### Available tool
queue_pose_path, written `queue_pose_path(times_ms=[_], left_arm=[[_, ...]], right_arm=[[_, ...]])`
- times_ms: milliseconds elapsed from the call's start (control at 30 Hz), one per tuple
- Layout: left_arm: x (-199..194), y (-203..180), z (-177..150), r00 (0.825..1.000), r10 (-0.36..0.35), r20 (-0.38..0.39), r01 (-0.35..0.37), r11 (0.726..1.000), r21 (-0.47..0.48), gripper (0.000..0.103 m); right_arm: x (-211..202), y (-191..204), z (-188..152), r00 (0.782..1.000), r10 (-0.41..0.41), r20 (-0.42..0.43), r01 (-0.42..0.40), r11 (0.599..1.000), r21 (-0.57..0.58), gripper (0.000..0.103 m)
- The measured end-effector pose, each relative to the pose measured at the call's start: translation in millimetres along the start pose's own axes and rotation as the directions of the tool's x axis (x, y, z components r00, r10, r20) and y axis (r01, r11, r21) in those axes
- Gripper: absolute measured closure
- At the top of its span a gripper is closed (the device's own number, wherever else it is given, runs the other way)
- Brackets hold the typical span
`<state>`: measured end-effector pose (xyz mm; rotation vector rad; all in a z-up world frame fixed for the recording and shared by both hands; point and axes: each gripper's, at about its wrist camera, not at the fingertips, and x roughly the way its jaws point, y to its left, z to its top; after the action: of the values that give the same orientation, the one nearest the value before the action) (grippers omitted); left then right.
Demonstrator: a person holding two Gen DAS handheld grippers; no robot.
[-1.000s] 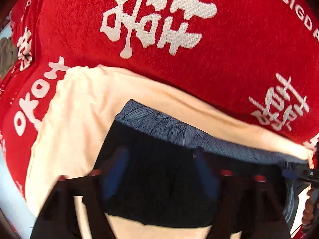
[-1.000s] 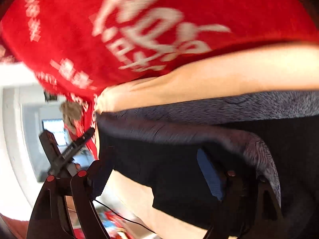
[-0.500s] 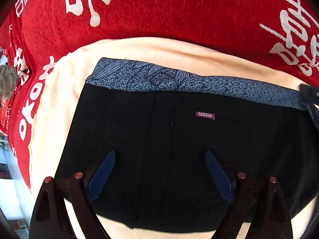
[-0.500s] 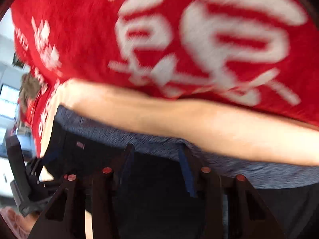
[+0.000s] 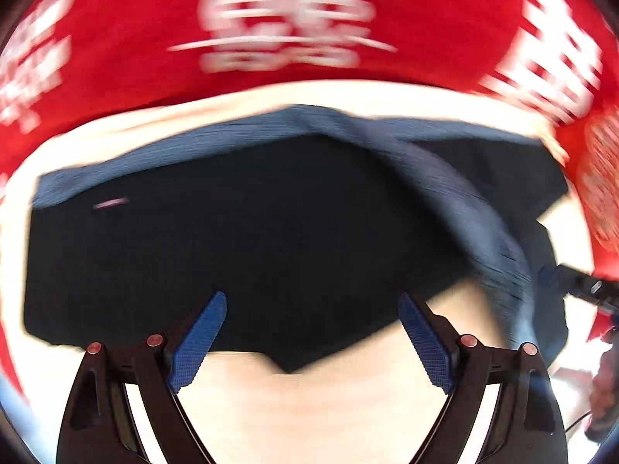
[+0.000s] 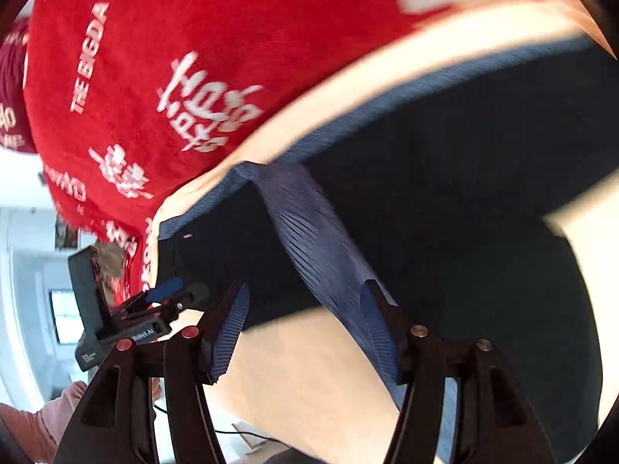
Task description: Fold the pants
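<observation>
Pants (image 5: 240,239), black with a blue-grey patterned waistband, lie on a cream cloth (image 5: 348,406) that covers part of a red blanket (image 5: 135,58) printed with white characters. The waistband runs along the far edge of the pants, next to the cream strip that borders the red blanket, and at the pants' right end the fabric is folded over so that a band of waistband (image 5: 476,208) slants down across the black cloth. A small label shows as a pale smear near the pants' left end, too blurred to read. The left gripper (image 5: 311,344) hangs over the near edge of the pants with its blue pads spread wide and nothing between them; it grips no cloth. The right gripper (image 6: 305,332) sits at the folded-over waistband, its jaws having just been opening; the band seems to lie against the right-hand pad, though motion blur makes it unclear whether the pads press on it. In the right wrist view the left gripper appears beyond the pants' left corner.
</observation>
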<state>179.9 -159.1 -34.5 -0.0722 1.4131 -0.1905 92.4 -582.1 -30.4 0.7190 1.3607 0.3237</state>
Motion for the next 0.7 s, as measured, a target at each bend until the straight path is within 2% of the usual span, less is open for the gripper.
queue_pose_path(times_ms=[100,133,233,267,367,533,633,700], left_arm=[[10,-51,-4,0.994,-0.105,-0.021,0.106,0.989,0.1,0.012],[17,-67,-6,0.988,-0.147,-0.04,0.151,0.981,0.126,0.012],[31,-94,-15,0.974,-0.214,-0.081,0.225,0.961,0.163,0.012],[35,-89,-17,0.97,-0.229,-0.086,0.241,0.955,0.171,0.012],[43,-111,-24,0.965,-0.237,-0.11,0.255,0.946,0.2,0.012],[52,-131,-36,0.959,-0.249,-0.137,0.274,0.938,0.213,0.012],[55,-144,-44,0.955,-0.254,-0.153,0.283,0.934,0.218,0.012],[59,-151,-46,0.954,-0.25,-0.168,0.283,0.935,0.215,0.012]], right_arm=[[-41,-51,-48,0.997,-0.033,0.067,0.023,0.989,0.147,0.039],[-48,-63,-66,0.995,-0.039,0.091,0.02,0.981,0.194,0.039],[-65,-106,-118,0.987,-0.038,0.159,-0.016,0.945,0.326,0.039],[-68,-116,-130,0.984,-0.047,0.172,-0.016,0.937,0.348,0.039],[-69,-140,-161,0.977,-0.065,0.202,-0.023,0.914,0.405,0.039],[-68,-161,-183,0.972,-0.07,0.226,-0.04,0.893,0.448,0.039],[-64,-173,-183,0.975,0.0,0.223,-0.1,0.893,0.439,0.039],[-63,-181,-184,0.967,0.08,0.243,-0.18,0.889,0.421,0.039]])
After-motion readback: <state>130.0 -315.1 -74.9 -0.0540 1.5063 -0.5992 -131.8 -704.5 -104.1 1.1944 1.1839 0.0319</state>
